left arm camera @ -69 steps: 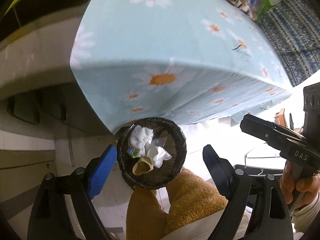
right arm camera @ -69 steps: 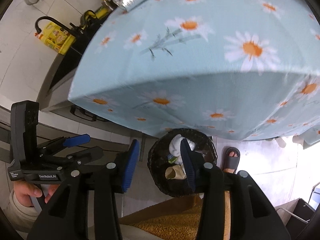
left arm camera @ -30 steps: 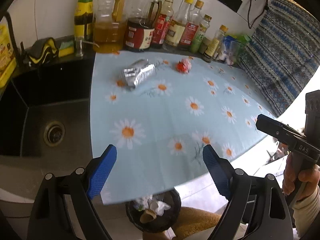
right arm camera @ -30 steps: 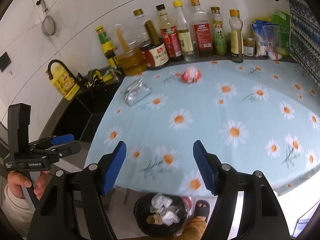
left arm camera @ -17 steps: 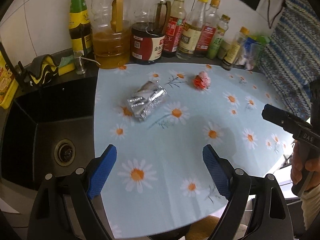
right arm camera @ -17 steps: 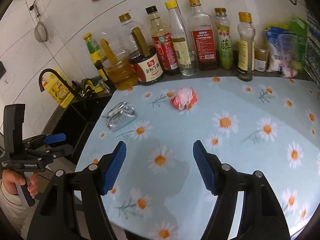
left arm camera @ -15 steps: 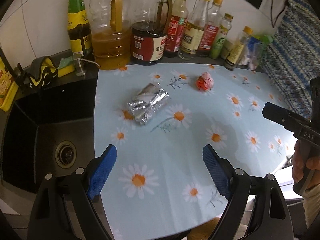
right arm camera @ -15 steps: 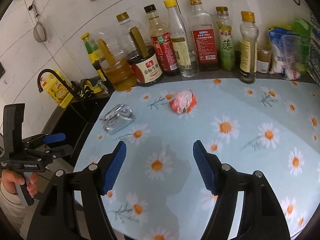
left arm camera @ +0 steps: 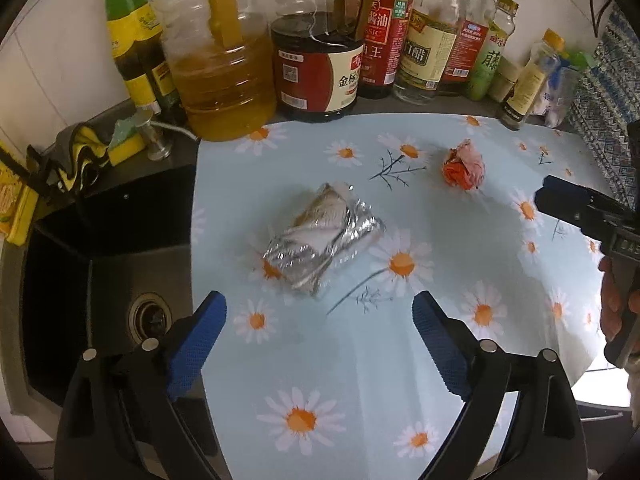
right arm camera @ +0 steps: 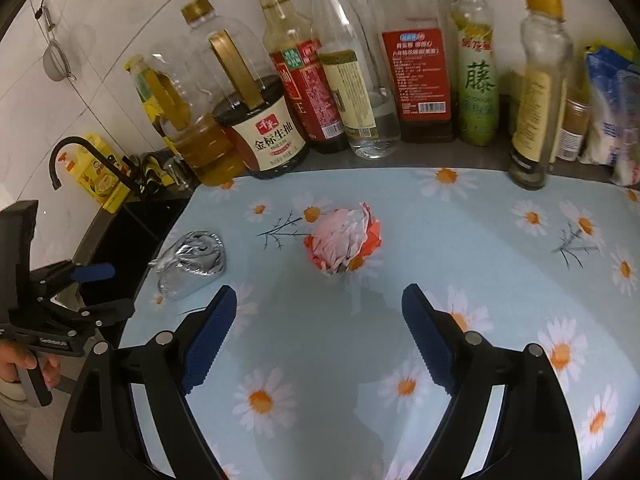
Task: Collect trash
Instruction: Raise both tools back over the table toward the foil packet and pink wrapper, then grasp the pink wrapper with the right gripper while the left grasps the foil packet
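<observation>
- Left gripper (left arm camera: 318,328) lines up on the foil wrapper (left arm camera: 324,240), jaws spreading wider, nothing between them; the wrapper lies just ahead on the daisy cloth (left arm camera: 360,400), so this looks like the set-up for a grab.
- Right gripper (right arm camera: 318,328) does the same for the red-and-white paper ball (right arm camera: 344,242): jaws opening, empty, ball just beyond the tips.
- One piece of trash per hand, well apart from each other, so the two reaches shouldn't clash.
- Behind the trash stands a row of bottles (right arm camera: 416,64) along the wall, the big soy jug (left arm camera: 320,64) close behind the foil; overshoot and something gets knocked.
- Sink (left arm camera: 120,280) sits left of the cloth, beside the foil.
</observation>
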`<state>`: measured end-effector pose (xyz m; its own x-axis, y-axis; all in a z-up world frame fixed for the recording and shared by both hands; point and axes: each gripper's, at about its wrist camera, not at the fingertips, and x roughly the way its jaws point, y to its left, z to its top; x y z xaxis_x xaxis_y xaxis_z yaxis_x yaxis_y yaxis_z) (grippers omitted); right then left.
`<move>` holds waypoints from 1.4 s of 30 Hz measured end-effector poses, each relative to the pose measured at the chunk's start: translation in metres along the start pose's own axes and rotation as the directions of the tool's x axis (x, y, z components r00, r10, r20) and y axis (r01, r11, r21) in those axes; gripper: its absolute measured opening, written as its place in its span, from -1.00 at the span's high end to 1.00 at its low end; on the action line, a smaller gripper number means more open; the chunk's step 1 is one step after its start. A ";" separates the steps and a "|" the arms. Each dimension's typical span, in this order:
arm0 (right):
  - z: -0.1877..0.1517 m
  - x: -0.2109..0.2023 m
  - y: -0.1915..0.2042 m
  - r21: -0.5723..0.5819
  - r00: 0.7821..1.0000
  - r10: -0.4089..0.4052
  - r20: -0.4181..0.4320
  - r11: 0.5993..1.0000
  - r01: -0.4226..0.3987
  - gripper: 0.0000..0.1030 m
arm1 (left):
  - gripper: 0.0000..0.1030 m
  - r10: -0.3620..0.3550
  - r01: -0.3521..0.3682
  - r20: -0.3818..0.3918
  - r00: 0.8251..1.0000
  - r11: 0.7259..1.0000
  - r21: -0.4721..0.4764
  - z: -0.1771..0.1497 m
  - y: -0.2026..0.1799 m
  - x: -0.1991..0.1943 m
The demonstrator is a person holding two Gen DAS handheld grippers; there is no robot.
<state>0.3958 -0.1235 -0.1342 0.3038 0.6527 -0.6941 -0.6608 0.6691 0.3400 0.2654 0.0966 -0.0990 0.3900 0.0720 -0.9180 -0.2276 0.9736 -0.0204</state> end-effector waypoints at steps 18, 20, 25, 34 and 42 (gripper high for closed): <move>0.037 0.073 -0.027 -0.042 0.996 0.044 -0.074 0.998 -0.047 -0.63 | -0.78 0.079 -0.073 -0.098 0.992 0.995 0.068 0.041 -0.005 0.063; 0.038 0.077 -0.027 -0.050 0.996 0.042 -0.078 0.998 -0.046 -0.63 | -0.78 0.073 -0.066 -0.106 0.992 0.995 0.069 0.042 -0.005 0.067; 0.036 0.086 -0.029 -0.048 0.995 0.049 -0.083 0.997 -0.053 -0.42 | -0.76 0.061 -0.057 -0.107 0.992 0.998 0.041 0.047 -0.006 0.074; 0.038 0.084 -0.029 -0.071 0.995 0.075 -0.072 0.994 -0.080 0.10 | -0.35 0.043 -0.046 -0.091 0.995 0.999 -0.028 0.047 0.002 0.074; 0.033 0.068 -0.026 -0.086 0.993 0.101 -0.056 0.991 -0.105 0.21 | -0.28 0.038 -0.040 -0.067 0.997 0.999 -0.035 0.039 -0.005 0.056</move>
<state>0.4563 -0.0850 -0.1693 0.1966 0.6957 -0.6909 -0.7455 0.5637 0.3555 0.3227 0.1040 -0.1350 0.3209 0.0940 -0.9424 -0.2739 0.9617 0.0026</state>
